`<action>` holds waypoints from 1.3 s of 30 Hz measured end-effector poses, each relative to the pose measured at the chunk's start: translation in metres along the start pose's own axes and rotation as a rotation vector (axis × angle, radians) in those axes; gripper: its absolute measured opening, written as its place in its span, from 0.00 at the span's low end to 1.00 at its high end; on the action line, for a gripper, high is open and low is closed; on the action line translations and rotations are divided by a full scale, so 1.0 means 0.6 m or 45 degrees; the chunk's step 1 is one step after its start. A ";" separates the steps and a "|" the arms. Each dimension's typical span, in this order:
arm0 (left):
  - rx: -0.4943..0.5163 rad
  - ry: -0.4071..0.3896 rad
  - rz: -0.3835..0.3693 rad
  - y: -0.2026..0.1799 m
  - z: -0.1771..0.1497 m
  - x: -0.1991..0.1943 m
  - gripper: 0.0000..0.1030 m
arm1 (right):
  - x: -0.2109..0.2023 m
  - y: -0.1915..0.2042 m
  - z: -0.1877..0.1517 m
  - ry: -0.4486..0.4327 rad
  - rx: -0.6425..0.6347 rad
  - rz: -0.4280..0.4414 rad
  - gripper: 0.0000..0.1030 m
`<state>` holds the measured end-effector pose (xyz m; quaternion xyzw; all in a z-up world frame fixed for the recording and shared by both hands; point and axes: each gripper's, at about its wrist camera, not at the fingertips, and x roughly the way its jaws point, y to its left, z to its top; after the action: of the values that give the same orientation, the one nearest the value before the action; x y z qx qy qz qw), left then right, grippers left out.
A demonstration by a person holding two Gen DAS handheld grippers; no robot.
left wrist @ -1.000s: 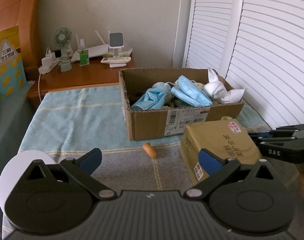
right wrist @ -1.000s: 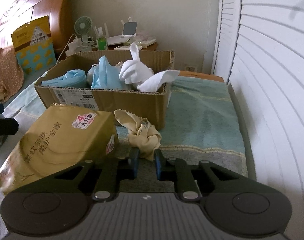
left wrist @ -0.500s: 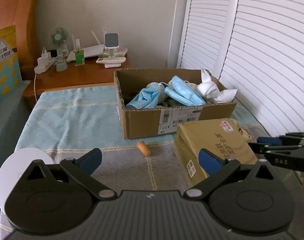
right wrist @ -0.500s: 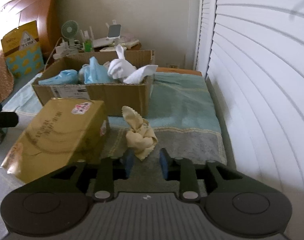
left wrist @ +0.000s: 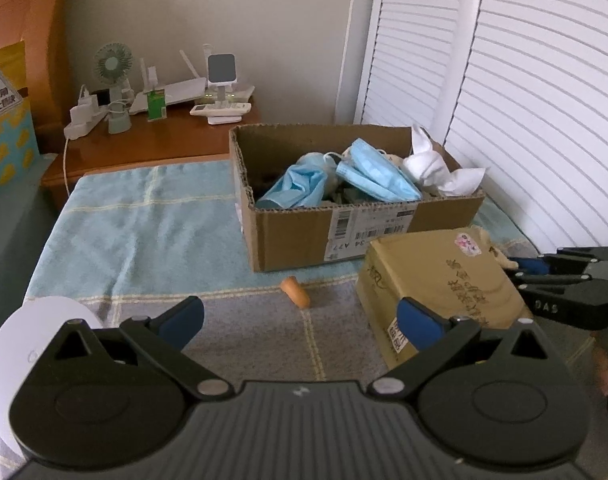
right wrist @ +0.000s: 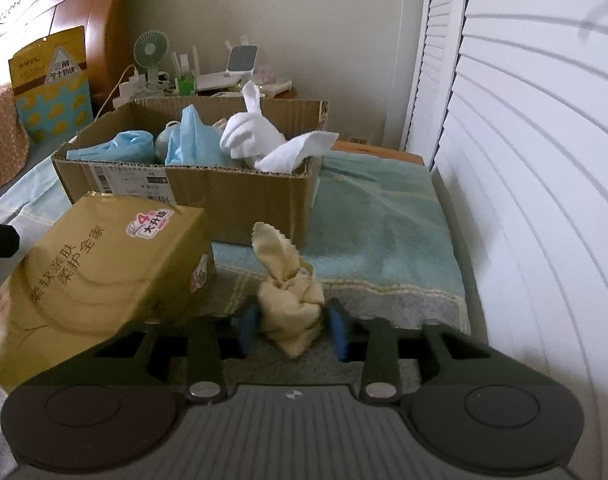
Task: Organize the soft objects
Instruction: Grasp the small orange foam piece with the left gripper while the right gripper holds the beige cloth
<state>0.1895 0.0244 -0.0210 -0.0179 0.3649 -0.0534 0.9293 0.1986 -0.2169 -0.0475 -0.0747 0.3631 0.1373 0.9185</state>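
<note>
1. Right gripper: jaws spread, one blue pad on each side of the yellow cloth, low centre of frame; contact with the pads cannot be confirmed.
2. Yellow cloth lies crumpled on the towel, just beside the tissue pack.
3. Left gripper: jaws wide apart, holding nothing.
4. Cardboard box, mid-frame, contains blue masks and white cloth.
5. Small orange item lies before the box.

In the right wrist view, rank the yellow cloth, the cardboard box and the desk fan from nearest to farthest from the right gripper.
1. Yellow cloth: between the open fingers of the right gripper.
2. Cardboard box: behind the cloth, mid-scene.
3. Desk fan: far back left, on the nightstand.
</note>
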 end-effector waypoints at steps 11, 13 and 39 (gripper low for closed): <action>0.034 0.007 -0.032 0.012 0.007 0.010 0.77 | -0.071 0.011 -0.009 -0.063 0.046 -0.035 0.30; 0.022 0.009 -0.033 0.014 0.008 0.015 0.69 | -0.083 0.014 -0.012 -0.062 0.054 -0.029 0.30; -0.046 0.054 0.010 0.008 0.014 0.110 0.39 | -0.116 0.027 -0.025 -0.076 0.057 -0.024 0.30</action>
<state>0.2434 0.0215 -0.0599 -0.0322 0.3854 -0.0435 0.9211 0.1357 -0.2189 -0.0111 -0.0535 0.3378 0.1226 0.9317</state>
